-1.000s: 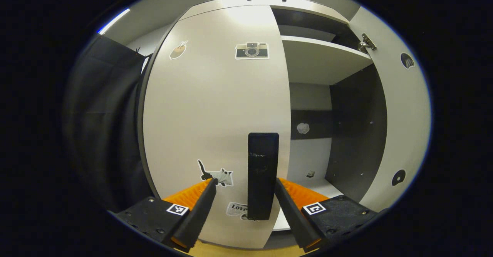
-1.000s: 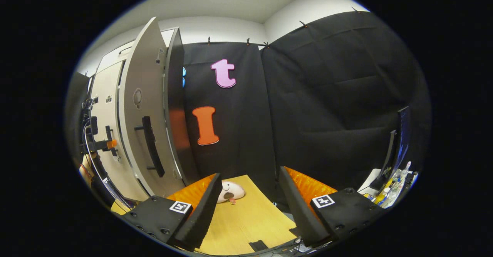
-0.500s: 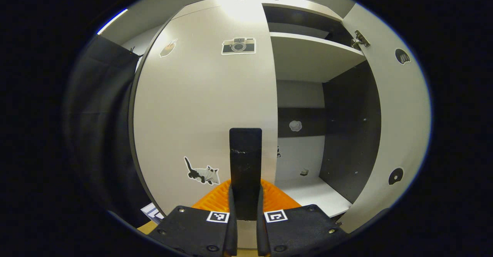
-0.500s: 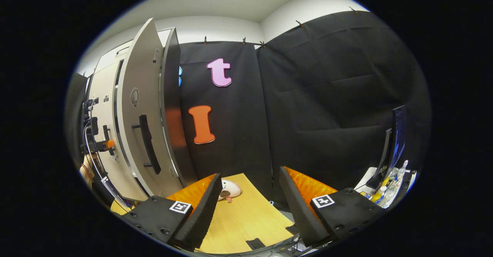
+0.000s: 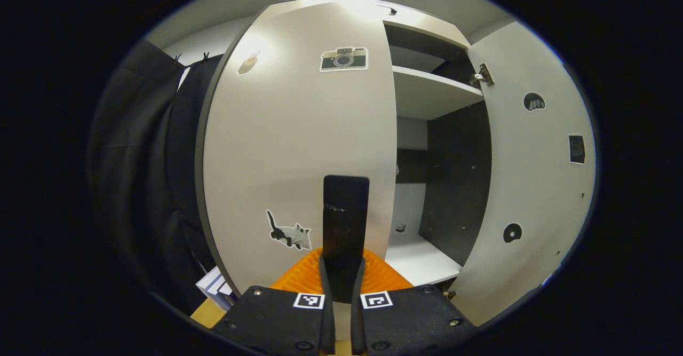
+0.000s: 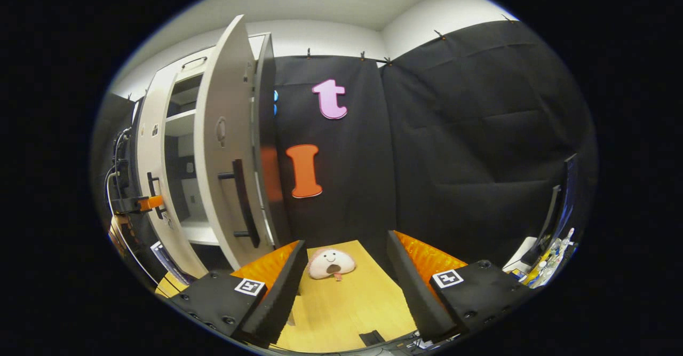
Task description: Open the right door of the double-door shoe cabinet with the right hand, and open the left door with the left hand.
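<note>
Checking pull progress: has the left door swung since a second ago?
Yes. The left door has swung outward from the cabinet, uncovering the shelves it hid before.

**Handle base, cabinet depths lost from your sight**

In your left gripper view, the lower end of the left door's handle (image 5: 345,228) vanishes between your left tool (image 5: 341,276), whose fingers press its sides. That left door (image 5: 299,148) screens the cabinet's left half, and the shelf (image 5: 429,92) runs out of sight behind it. A small object (image 5: 400,228) on the cabinet floor is too small to identify. In your right gripper view, the right door (image 6: 224,148) covers part of the interior, and the clutter (image 6: 544,270) at the far right edge is too small to make out.
</note>
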The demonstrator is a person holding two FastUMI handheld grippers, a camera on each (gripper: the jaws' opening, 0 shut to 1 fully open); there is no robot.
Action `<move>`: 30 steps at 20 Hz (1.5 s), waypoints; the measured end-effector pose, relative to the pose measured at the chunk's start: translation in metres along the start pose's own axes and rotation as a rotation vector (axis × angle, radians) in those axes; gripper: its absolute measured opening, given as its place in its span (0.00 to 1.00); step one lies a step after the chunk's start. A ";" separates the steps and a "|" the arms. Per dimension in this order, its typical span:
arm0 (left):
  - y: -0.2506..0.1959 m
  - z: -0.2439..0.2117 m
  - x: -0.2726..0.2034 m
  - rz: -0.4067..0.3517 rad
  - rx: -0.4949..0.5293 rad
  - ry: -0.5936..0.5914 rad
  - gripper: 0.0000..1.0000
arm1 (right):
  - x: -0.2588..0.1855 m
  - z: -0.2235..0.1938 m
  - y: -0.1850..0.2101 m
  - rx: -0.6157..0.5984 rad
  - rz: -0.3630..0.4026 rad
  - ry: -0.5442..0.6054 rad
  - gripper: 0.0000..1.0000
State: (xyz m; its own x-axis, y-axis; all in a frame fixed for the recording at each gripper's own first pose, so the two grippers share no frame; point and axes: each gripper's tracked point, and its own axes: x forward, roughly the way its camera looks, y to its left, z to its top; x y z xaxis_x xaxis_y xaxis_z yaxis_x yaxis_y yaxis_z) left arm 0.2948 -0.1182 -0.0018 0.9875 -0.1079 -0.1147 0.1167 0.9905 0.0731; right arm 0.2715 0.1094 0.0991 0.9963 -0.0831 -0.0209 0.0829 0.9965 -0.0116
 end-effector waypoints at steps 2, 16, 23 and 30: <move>0.003 0.002 -0.005 -0.020 -0.001 -0.004 0.10 | 0.000 0.001 0.019 -0.011 0.022 0.001 0.98; 0.019 0.004 -0.044 -0.159 -0.011 -0.001 0.08 | -0.041 0.007 0.094 0.020 0.020 -0.049 0.98; 0.041 0.006 -0.068 -0.230 -0.026 -0.015 0.08 | -0.061 -0.006 0.124 0.003 0.001 -0.040 0.98; 0.094 0.008 -0.106 -0.149 -0.027 -0.042 0.08 | -0.067 -0.006 0.148 0.012 0.024 -0.024 0.98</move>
State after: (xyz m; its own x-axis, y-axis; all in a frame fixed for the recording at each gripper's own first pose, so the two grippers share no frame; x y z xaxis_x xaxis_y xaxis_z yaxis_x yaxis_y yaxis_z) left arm 0.2016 -0.0146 0.0254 0.9631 -0.2569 -0.0808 0.2601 0.9651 0.0320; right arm 0.2173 0.2627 0.0931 0.9982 -0.0594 0.0027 0.0594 0.9982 0.0004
